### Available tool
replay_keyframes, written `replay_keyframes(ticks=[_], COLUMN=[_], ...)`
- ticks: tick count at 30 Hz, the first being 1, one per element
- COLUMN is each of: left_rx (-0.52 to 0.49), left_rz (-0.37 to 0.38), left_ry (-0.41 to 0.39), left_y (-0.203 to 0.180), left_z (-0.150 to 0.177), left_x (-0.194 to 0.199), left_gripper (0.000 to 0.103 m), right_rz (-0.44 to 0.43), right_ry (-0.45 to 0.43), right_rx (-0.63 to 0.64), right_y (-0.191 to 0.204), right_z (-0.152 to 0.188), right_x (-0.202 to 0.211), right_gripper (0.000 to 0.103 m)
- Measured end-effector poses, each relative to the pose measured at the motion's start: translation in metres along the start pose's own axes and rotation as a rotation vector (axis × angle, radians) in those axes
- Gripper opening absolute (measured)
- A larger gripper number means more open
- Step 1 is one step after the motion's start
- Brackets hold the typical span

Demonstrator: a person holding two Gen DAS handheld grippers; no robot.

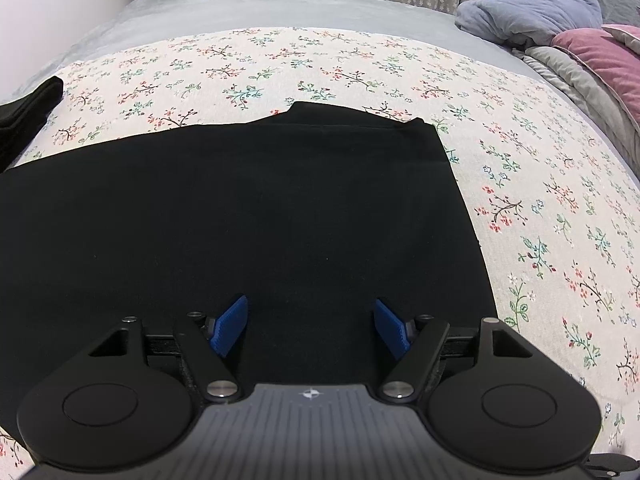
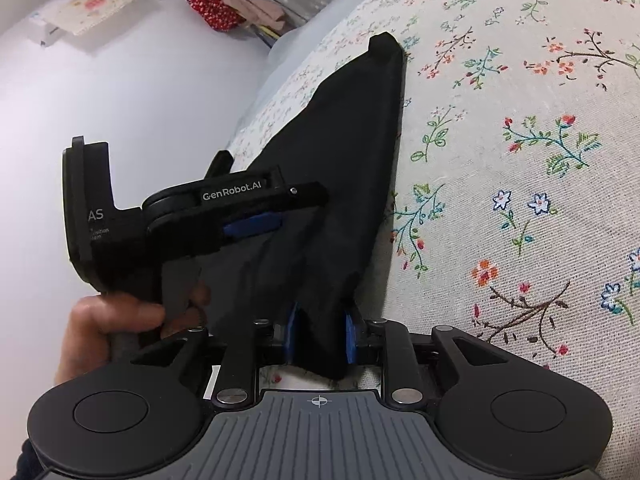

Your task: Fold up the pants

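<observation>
Black pants spread on a floral bed, one gripper hovering, the other pinching a corner.

The floral sheet (image 1: 360, 64) covers the bed, and the black pants (image 1: 248, 208) lie flat across its near half. The left gripper (image 1: 311, 326) hangs level over the cloth, blue pads (image 1: 230, 326) spread wide and holding nothing. The right gripper (image 2: 320, 334) has its fingers narrowed onto a raised pants corner (image 2: 324, 344). A bare hand (image 2: 108, 320) grips the left gripper's handle from below.

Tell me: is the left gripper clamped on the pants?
No: the left gripper hovers over the pants, its blue pads spread apart with nothing between them.
</observation>
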State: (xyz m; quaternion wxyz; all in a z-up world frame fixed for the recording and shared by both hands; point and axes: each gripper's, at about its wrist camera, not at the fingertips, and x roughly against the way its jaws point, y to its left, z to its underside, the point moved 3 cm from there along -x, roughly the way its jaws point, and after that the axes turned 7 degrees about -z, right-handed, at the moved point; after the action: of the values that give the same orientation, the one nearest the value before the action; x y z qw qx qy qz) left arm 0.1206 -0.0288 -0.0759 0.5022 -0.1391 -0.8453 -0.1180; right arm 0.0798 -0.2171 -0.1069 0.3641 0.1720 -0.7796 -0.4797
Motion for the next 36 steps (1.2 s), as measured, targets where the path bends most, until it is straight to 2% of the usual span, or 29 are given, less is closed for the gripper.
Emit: replay_keyframes(ticks=[8, 11, 13, 16, 24, 29, 36], left_rx=[-0.003, -0.002, -0.002, -0.002, -0.004, 0.001, -0.034], left_rz=[-0.001, 0.002, 0.004, 0.009, 0.032, 0.099, 0.16], left_ry=[-0.002, -0.001, 0.002, 0.007, 0.039, 0.05, 0.028], left_y=[-0.001, -0.001, 0.0, 0.0, -0.009, -0.028, -0.054], left_z=[0.001, 0.001, 0.0, -0.001, -0.007, -0.014, -0.021], left_x=[0.0, -0.001, -0.001, -0.001, 0.001, 0.005, 0.011], left_gripper=[0.084, 0.084, 0.085, 0.085, 0.085, 0.085, 0.085], right_rz=[0.018, 0.029, 0.047, 0.077, 0.108, 0.137, 0.226], right_ry=[-0.012, -0.006, -0.001, -0.002, -0.019, -0.04, -0.093], right_rx=[0.04, 0.027, 0.018, 0.032, 0.066, 0.086, 0.115], right_y=[0.004, 0.004, 0.004, 0.01, 0.018, 0.011, -0.027], right_z=[0.001, -0.001, -0.002, -0.004, -0.01, -0.02, -0.035], right_x=[-0.007, -0.006, -0.005, -0.001, 0.012, 0.035, 0.102], right_gripper=[0.021, 0.016, 0.008, 0.004, 0.002, 0.002, 0.002])
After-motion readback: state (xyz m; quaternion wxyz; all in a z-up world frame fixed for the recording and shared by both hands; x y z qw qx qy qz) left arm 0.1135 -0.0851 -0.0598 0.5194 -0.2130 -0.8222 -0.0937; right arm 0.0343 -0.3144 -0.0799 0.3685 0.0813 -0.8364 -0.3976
